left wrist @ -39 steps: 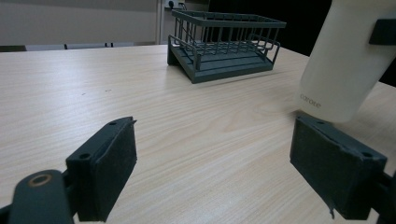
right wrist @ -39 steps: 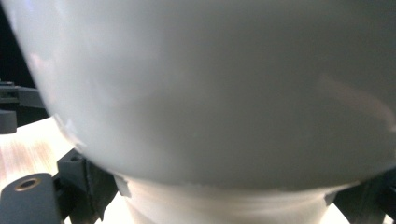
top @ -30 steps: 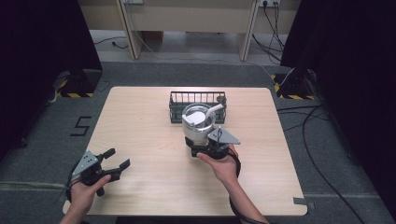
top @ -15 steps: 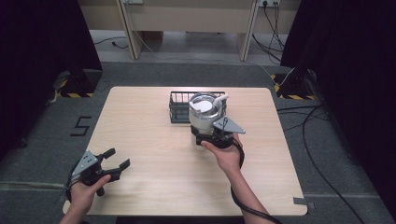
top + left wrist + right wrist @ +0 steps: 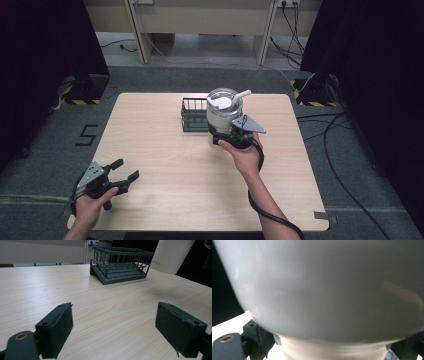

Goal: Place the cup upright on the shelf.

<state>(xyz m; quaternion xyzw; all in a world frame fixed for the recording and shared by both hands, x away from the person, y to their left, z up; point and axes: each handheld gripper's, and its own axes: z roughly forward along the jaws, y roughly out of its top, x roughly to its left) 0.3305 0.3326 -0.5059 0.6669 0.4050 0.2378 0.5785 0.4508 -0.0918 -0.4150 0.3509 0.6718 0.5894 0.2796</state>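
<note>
While my right gripper (image 5: 226, 136) clamps the narrow base of the tall white tumbler with a clear lid and white straw (image 5: 223, 114), I carry it further toward the dark wire rack (image 5: 194, 114) than it was a second ago. It has travelled from mid-table to the far side, and now hangs off the wood, just beside the rack's right end. From that I judge the carry is nearly over and the set-down into or beside the rack is next.

My left gripper (image 5: 121, 176) has not moved from the near left corner of the light wooden table (image 5: 165, 200); its jaws stand wide apart with nothing between them, low over the wood.

In the right gripper view the white wall of the tumbler (image 5: 322, 287) sits so close that I cannot make out the rack or the table beyond it. In the left gripper view the tumbler (image 5: 172, 255) is cut off at the top edge, so its lid and straw are lost there. Whether the rack (image 5: 120, 263) holds anything I cannot tell for sure; it looks empty.
</note>
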